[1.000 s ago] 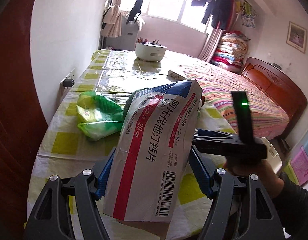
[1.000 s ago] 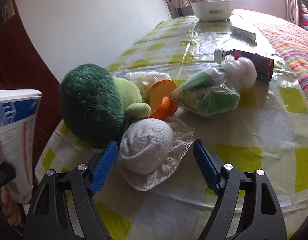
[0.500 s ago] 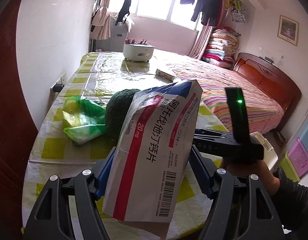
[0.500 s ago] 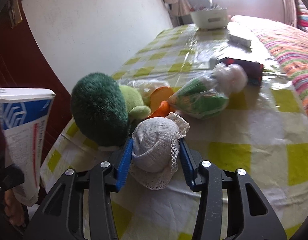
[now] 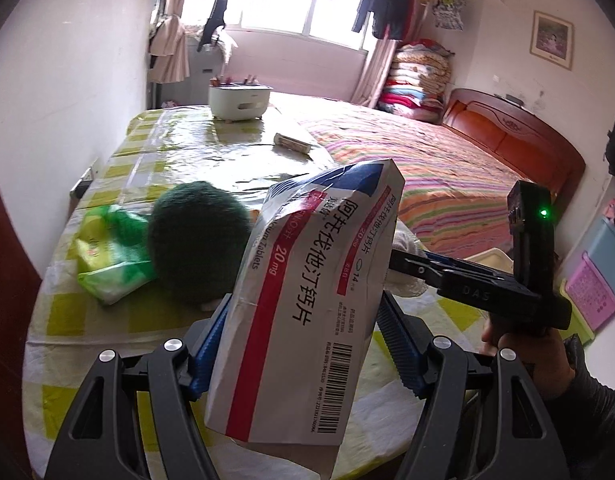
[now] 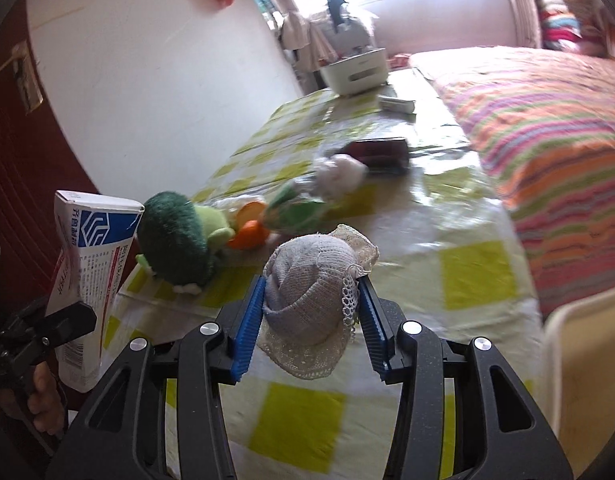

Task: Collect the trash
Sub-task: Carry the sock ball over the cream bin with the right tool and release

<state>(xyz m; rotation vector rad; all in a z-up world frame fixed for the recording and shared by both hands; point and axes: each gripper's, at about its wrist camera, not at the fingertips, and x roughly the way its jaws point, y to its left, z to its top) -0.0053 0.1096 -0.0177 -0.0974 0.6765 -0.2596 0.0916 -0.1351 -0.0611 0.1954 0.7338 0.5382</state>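
Observation:
My left gripper [image 5: 303,340] is shut on a white, red and blue medicine box [image 5: 307,300], held tilted above the near table edge. The box also shows at the left of the right wrist view [image 6: 91,264]. My right gripper [image 6: 311,320] is shut on a balled grey-white lace sock [image 6: 311,300], lifted above the yellow-checked tablecloth [image 6: 475,272]. From the left wrist view the right gripper's body [image 5: 487,280] reaches in from the right, the sock mostly hidden behind the box.
On the table lie a green plush toy [image 6: 175,236], an orange piece [image 6: 249,232], a green plastic bag [image 6: 303,208], a white wad [image 6: 339,172], a dark box [image 6: 381,152] and a white container [image 6: 355,70]. A striped bed [image 6: 547,120] stands to the right.
My right gripper closed on the lace sock and lifted it off the table, pulling back. My left gripper kept the medicine box and drew back a little from the table.

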